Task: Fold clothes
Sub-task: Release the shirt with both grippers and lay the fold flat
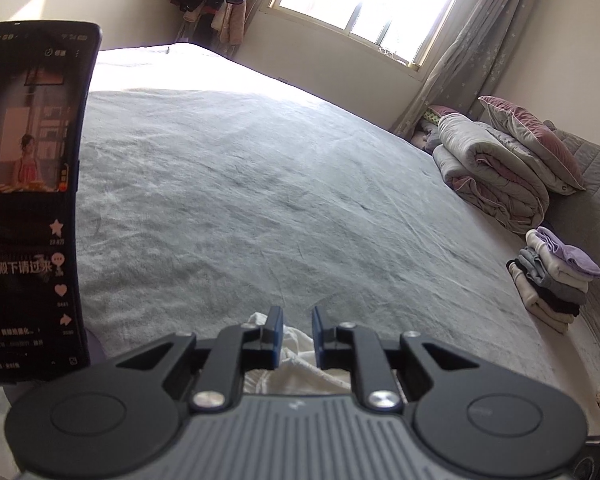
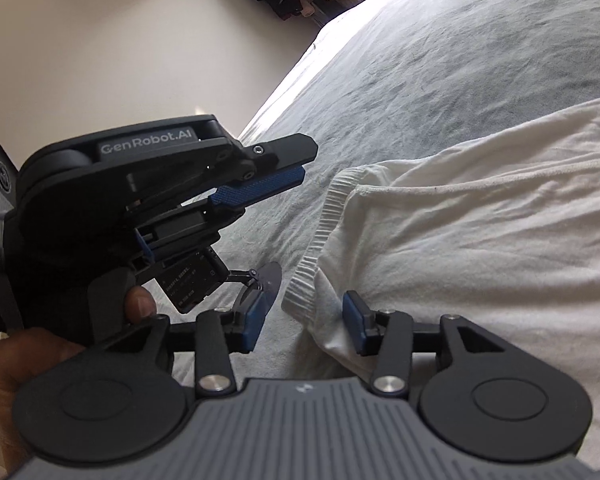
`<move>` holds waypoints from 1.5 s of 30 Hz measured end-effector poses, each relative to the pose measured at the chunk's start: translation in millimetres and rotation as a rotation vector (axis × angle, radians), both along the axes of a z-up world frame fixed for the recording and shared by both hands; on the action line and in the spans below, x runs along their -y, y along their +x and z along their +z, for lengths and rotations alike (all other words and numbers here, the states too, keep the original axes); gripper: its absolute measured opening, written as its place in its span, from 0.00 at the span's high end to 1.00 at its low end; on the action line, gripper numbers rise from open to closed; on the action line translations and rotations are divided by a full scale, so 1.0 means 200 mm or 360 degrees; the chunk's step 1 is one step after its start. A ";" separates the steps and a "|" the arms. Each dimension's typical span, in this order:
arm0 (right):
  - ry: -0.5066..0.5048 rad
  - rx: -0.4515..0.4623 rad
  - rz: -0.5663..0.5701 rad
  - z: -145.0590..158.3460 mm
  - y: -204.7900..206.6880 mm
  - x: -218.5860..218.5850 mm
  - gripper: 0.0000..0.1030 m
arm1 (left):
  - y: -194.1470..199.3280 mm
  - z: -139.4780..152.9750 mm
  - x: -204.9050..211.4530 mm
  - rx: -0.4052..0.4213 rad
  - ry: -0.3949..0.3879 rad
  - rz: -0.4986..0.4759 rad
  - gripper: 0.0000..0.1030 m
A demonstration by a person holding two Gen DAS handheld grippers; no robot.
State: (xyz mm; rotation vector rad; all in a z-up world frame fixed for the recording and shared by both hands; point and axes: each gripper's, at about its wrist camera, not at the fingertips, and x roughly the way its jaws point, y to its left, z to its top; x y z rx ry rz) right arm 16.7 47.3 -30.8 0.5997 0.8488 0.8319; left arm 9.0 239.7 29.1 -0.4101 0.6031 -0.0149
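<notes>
A: Where is your left hand-held gripper (image 1: 296,334) sitting right now?

B: You are holding it low over the near edge of the bed (image 1: 260,184), with its blue pads standing apart and nothing between them. A bit of the white garment (image 1: 300,368) is showing just under and behind the pads, but they are not pinching it.

A: And your right hand-held gripper (image 2: 302,326)?

B: It is released too. Its fingers are spreading wide, one on each side of the ribbed cuff (image 2: 320,236) of the white garment. The right pad is lying against the cloth; the left pad is hanging over the grey bedspread, just beside the cuff. Nothing is clamped.

A: Where is the garment lying?

B: In the right wrist view it is spreading across the bed from the near middle out to the right, wrinkled, with the ribbed edge facing left.

A: What else are you seeing?

B: From the right wrist view your left hand-held gripper is hovering at the left, your hand (image 2: 28,360) wrapping its grip. In the left wrist view a phone (image 1: 28,200) is standing at the left, its screen lit. At the far right of the bed a stack of folded clothes (image 1: 552,280) is sitting near a rolled quilt (image 1: 488,176) and a pillow (image 1: 536,140).
</notes>
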 end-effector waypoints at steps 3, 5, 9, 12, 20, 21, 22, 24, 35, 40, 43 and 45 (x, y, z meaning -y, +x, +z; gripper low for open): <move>0.0065 -0.0016 0.0025 0.01 -0.01 0.04 0.51 | 0.00 0.00 0.03 0.0027 -0.0015 -0.0055 0.85; 0.0131 -0.0038 0.0069 0.01 -0.02 0.07 0.51 | 0.00 -0.01 0.04 0.0045 -0.0025 -0.0091 0.85; 0.0181 -0.0068 0.0141 0.00 -0.07 0.15 0.51 | -0.01 -0.01 0.08 0.0080 -0.0046 -0.0164 0.85; 0.0138 -0.0044 0.0151 0.01 -0.11 0.23 0.51 | 0.00 -0.02 0.11 0.0081 -0.0031 -0.0209 0.85; -0.0116 0.0210 -0.0117 0.13 -0.16 0.57 0.51 | 0.02 -0.11 0.26 0.0024 0.0116 -0.0296 0.71; -0.0213 0.0277 -0.0165 0.15 -0.18 0.61 0.51 | 0.01 -0.12 0.28 0.0030 0.0161 -0.0305 0.61; -0.0319 0.0348 -0.0214 0.16 -0.20 0.64 0.51 | 0.00 -0.13 0.31 0.0035 0.0208 -0.0317 0.59; -0.0532 0.0486 -0.0304 0.18 -0.25 0.71 0.51 | -0.02 -0.15 0.34 0.0042 0.0306 -0.0347 0.59; -0.0900 0.0771 -0.0391 0.08 -0.32 0.94 0.51 | -0.21 -0.19 0.30 0.0018 0.0602 -0.0407 0.59; -0.0920 0.0772 -0.0306 0.07 -0.21 0.93 0.51 | -0.26 -0.29 0.22 0.0024 0.0671 -0.0401 0.60; -0.0983 0.0684 -0.0255 0.02 -0.09 0.93 0.54 | -0.28 -0.31 0.21 0.0032 0.0688 -0.0404 0.60; -0.0996 0.0685 -0.0279 0.02 -0.04 0.96 0.60 | -0.28 -0.30 0.23 0.0020 0.0730 -0.0404 0.60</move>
